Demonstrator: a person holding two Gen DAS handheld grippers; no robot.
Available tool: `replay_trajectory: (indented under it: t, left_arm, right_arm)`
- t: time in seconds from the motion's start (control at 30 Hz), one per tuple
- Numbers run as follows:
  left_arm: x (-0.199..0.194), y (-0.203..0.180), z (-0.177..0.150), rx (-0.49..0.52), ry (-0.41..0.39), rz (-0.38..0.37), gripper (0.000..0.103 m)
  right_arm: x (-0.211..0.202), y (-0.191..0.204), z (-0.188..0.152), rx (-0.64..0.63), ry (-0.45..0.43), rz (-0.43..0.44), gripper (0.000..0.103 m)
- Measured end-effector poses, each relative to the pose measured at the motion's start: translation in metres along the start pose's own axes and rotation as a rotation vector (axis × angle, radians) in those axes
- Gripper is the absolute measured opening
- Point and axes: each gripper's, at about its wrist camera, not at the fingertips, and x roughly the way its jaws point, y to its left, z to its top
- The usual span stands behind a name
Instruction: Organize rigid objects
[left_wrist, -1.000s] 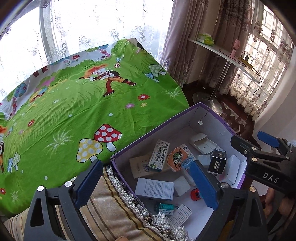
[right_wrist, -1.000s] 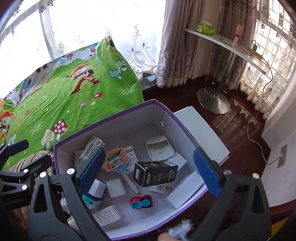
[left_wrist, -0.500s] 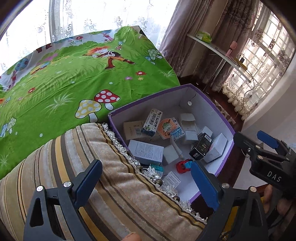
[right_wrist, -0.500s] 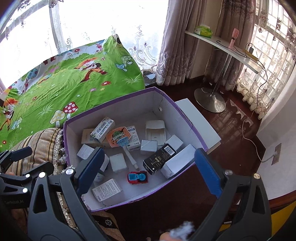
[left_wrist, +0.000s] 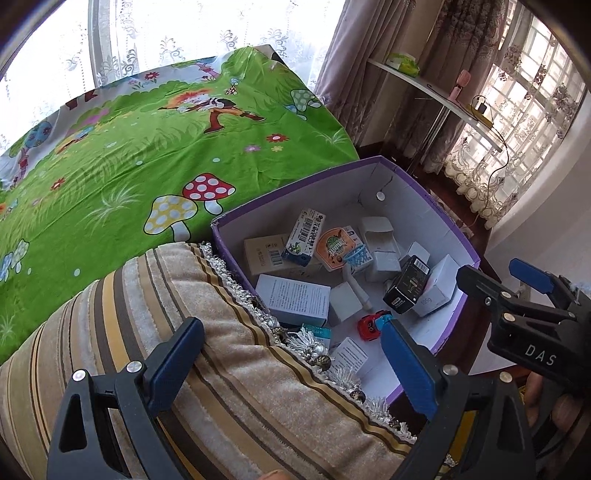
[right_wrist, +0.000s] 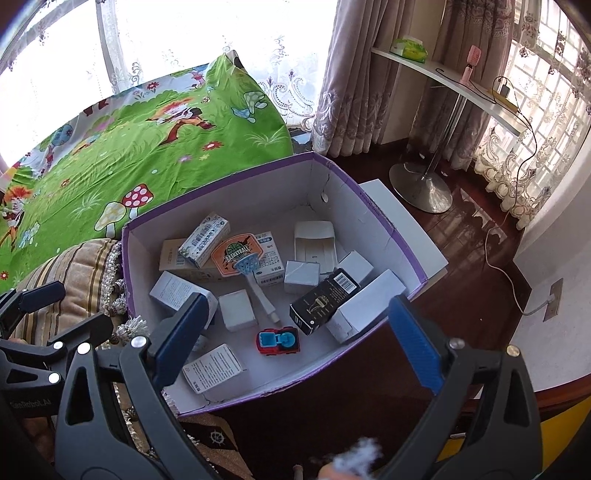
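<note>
Two grippers are up over my work area, and both stand wide apart with nothing between their blue pads. My left gripper (left_wrist: 291, 354) hangs at the bottom of its view over a striped cushion (left_wrist: 221, 369), whose tasselled fringe lies against the near wall of the purple-edged box (right_wrist: 369, 206). My right gripper (right_wrist: 299, 332) sits lower centre in its own view, its left pad (right_wrist: 181, 332) covering part of a white carton in the box and its right pad over the dark floor past the box's rim.

Inside the box, mid-frame, the rigid things lie jumbled: a black carton (right_wrist: 325, 301) leans tilted on a white carton (right_wrist: 369, 306) by the right wall, a red and blue toy car (right_wrist: 279, 341) sits just below them, and an orange basketball toy (right_wrist: 240, 253) with a small blue hoop rests on flat cartons near the centre. A leaflet-printed box (right_wrist: 214, 367) lies close to the near rim.

Upper left of both views is a green cartoon sheet (left_wrist: 147, 147); at upper right, a white shelf (right_wrist: 461, 85) on a metal stand, with curtains behind.
</note>
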Motion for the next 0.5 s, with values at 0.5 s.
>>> replay_trajectory:
  t: [0.5]
  left_arm:
    - [0.0019,0.0001,-0.0001,0.003,0.008,-0.002,0.098]
  right_arm:
    - [0.0006,0.0013,0.0012,-0.003,0.008,0.008,0.099]
